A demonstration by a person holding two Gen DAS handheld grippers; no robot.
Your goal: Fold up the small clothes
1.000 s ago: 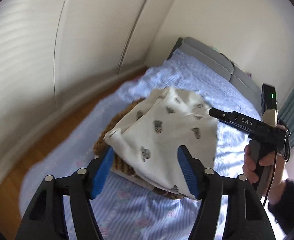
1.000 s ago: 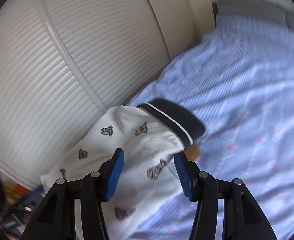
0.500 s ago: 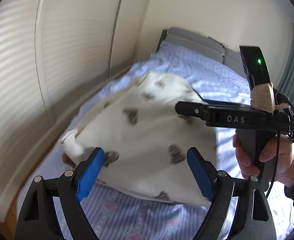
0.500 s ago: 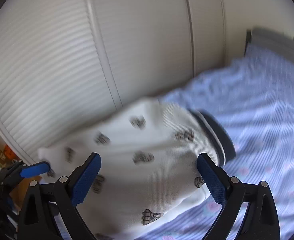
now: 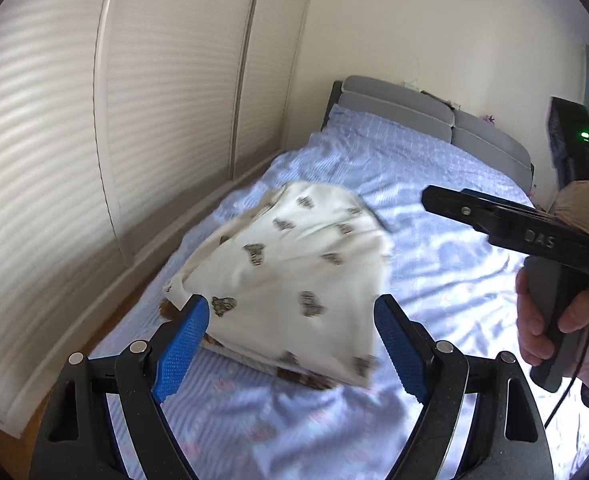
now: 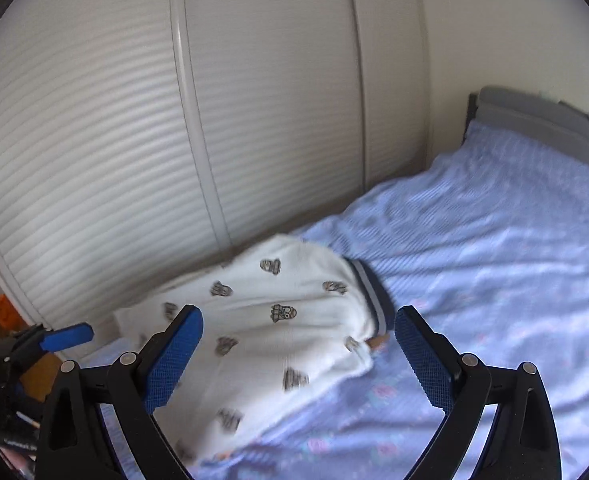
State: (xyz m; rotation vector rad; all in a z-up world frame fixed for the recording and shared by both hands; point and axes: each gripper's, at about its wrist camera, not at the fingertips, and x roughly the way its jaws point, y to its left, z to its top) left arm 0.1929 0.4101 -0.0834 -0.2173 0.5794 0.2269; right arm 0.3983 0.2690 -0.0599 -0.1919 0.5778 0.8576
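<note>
A small white garment (image 5: 290, 276) with dark printed figures lies folded on the blue bed, on top of something brown whose edge (image 5: 302, 378) shows beneath it. In the right wrist view the garment (image 6: 262, 320) shows a dark striped cuff (image 6: 368, 296). My left gripper (image 5: 292, 344) is open and empty, held above and in front of the garment. My right gripper (image 6: 298, 354) is open and empty, also pulled back from it. The right gripper's body (image 5: 534, 232) shows at the right of the left wrist view, held by a hand.
The bed (image 5: 434, 248) has a blue patterned sheet and a grey headboard (image 5: 414, 104). White slatted wardrobe doors (image 6: 134, 120) run along the bed's left side. Wooden floor (image 5: 10, 452) and clutter (image 6: 2, 360) lie at the lower left.
Both grippers opened wide, let go of the garment and drew back. The garment dropped onto the bed and lies there.
</note>
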